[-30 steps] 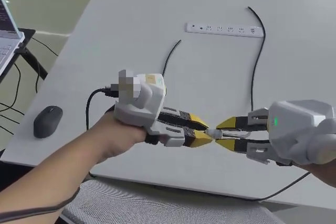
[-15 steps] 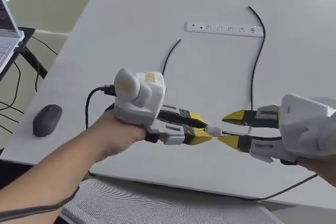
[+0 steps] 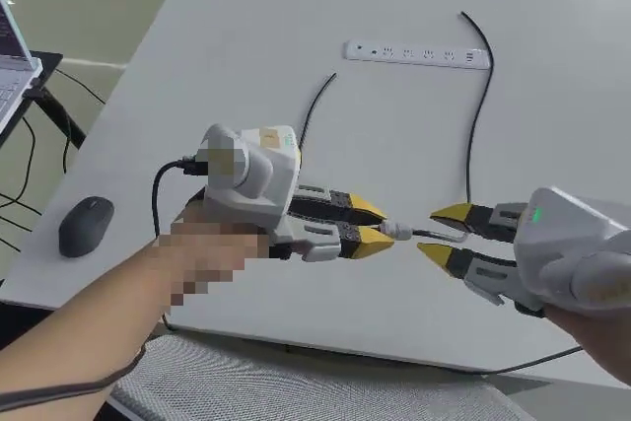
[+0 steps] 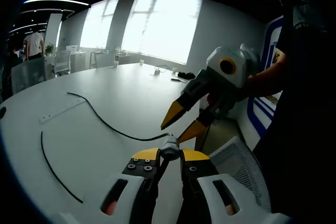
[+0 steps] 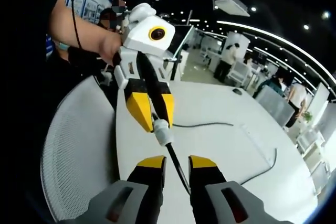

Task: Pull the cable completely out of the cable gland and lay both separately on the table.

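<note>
Head view: above the near edge of a broad white table [image 3: 276, 17], the left gripper [image 3: 385, 228] has its yellow-tipped jaws clamped on a small pale-grey plastic cable gland [image 3: 397, 231]. A thin black cable [image 3: 414, 234] runs out of the gland and into the gap of the right gripper [image 3: 432, 232]. The right gripper's jaws stand spread, with the cable passing between them and not pinched. The right gripper view agrees, showing the cable crossing the gap between its two yellow tips without either pad pressing on it. Both task items are held in the air, and the cable is still threaded through the gland. How much of it remains inside cannot be told. A white power strip [image 3: 414, 52] lies well apart at the far side of the table. The step in hand looks like a fresh bite on the cable for the next pull. To do it well, the right jaws should close on the cable near the gland's mouth and draw straight along the gland's axis, away from the left gripper. The left gripper should hold the gland firmly and not twist it, because a sideways tug could kink the cable or lever the gland out of the clamp. Half a second ago the right tips sat almost against the gland. A second ago they sat closer together around its end. Now the two grippers are apart, and a bare stretch of cable shows between them.
</note>
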`<state>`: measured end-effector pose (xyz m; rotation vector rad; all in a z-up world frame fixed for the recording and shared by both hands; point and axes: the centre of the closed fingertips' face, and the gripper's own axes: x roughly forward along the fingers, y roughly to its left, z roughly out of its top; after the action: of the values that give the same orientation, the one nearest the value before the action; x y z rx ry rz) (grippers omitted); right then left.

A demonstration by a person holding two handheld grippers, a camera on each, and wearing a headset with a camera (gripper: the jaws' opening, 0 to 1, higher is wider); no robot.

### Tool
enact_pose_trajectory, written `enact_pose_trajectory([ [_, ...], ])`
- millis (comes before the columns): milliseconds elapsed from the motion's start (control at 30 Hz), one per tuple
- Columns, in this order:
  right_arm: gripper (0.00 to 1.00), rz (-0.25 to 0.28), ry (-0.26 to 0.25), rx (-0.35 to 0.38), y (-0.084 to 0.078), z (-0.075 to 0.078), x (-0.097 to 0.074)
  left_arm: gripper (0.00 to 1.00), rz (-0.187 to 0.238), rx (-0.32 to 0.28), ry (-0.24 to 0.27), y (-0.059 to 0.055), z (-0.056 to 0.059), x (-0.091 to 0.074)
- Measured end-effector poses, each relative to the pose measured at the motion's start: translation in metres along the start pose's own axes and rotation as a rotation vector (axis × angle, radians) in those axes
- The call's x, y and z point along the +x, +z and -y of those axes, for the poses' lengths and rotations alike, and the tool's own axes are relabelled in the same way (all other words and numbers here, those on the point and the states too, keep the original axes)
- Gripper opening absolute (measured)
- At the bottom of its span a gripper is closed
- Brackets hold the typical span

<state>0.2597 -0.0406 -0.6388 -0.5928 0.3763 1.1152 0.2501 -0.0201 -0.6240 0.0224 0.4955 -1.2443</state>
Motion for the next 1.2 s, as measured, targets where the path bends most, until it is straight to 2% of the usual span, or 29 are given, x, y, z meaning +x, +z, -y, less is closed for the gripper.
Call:
enact_pose_trajectory([
  [133,0.1,-0.004,-0.006,-0.01,0.001,-0.002,0.002,0.15,-0.008,0.015,0.002,0.001,0.0,0.002],
  [233,0.07,-0.021,-0.023,-0.048,0.0,-0.001,0.005,0.15,-0.012,0.02,0.0,0.002,-0.001,0.004],
  [533,0.02,-0.032,-0.029,-0.067,0.002,0.0,0.01,0.15,-0.024,0.032,0.004,-0.001,-0.008,0.006],
  [1200,0.0,-0.069,-0.042,0.025,-0.011,0.003,0.015,0.15,-0.047,0.049,0.014,-0.006,-0.014,0.009],
])
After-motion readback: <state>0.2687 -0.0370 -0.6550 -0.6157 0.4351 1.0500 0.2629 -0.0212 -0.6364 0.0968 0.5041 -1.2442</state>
